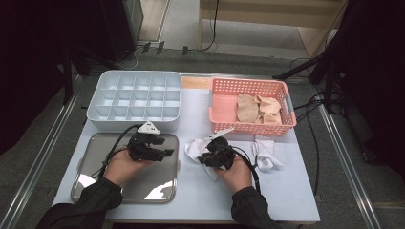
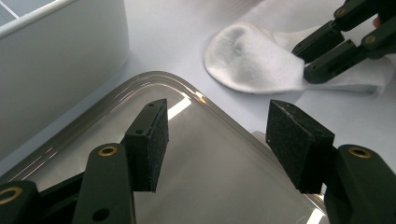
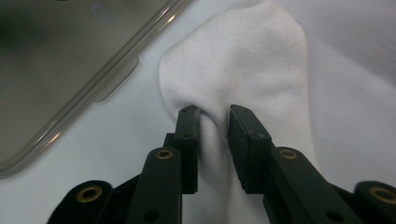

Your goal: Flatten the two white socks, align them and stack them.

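Observation:
A white sock [image 1: 195,148] [image 2: 252,65] [image 3: 243,70] lies on the white table cover just right of the metal tray [image 1: 95,152] [image 2: 196,154] [image 3: 60,60]. My right gripper [image 1: 204,158] [image 3: 214,116] is shut on a pinched fold of this sock; its jaws also show in the left gripper view [image 2: 310,60]. Over the tray's right part my left gripper [image 1: 167,147] [image 2: 217,133] is open, with nothing between its fingers. A second white sock [image 1: 266,153] lies flat to the right of my right hand.
A white divided organizer box [image 1: 136,98] [image 2: 56,56] stands behind the tray. At the back right a pink basket [image 1: 250,86] holds beige socks [image 1: 258,109]. The table's edges are close on the left and front.

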The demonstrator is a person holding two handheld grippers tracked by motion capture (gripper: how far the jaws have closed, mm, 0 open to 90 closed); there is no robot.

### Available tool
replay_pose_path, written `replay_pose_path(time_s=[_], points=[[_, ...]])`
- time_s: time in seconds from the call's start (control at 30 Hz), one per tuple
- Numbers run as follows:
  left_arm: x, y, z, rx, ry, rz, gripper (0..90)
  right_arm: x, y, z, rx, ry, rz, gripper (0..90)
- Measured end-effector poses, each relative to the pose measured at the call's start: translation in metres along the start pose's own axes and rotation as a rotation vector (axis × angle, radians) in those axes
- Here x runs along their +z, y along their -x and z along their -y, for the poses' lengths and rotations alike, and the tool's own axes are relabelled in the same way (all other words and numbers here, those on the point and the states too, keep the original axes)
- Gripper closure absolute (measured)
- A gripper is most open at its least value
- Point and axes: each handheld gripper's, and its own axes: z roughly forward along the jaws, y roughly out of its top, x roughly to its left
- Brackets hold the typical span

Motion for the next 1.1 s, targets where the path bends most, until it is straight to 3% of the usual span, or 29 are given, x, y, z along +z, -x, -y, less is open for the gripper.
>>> replay_pose_path(time_s=[0.17, 0.3, 0.53, 0.67, 0.83, 0.9, 1.1], points=[[-0.001, -0.001, 0.001, -0.005, 0.001, -0.004, 40.7, -0.008, -0.002, -0.004, 0.018, 0.051, -0.005, 64.3], [-0.003, -0.001, 0.004, -0.009, 0.002, -0.012, 40.8, -0.012, -0.004, -0.013, 0.007, 0.088, 0.007, 62.1], [-0.011, -0.002, 0.013, -0.03, 0.009, -0.033, 40.7, -0.002, -0.007, -0.03, -0.016, 0.099, 0.033, 60.3], [-0.015, -0.003, 0.018, -0.044, 0.01, -0.043, 40.7, 0.01, -0.008, -0.042, -0.031, 0.081, 0.053, 65.0], [-0.019, -0.005, 0.022, -0.054, 0.015, -0.053, 40.7, 0.026, -0.001, -0.046, -0.016, 0.021, 0.048, 84.1], [-0.02, -0.006, 0.023, -0.059, 0.013, -0.056, 40.7, 0.026, 0.001, -0.046, -0.004, 0.022, 0.036, 90.0], [-0.021, -0.006, 0.025, -0.062, 0.012, -0.061, 40.7, 0.019, 0.005, -0.049, 0.014, 0.041, 0.013, 90.0]])
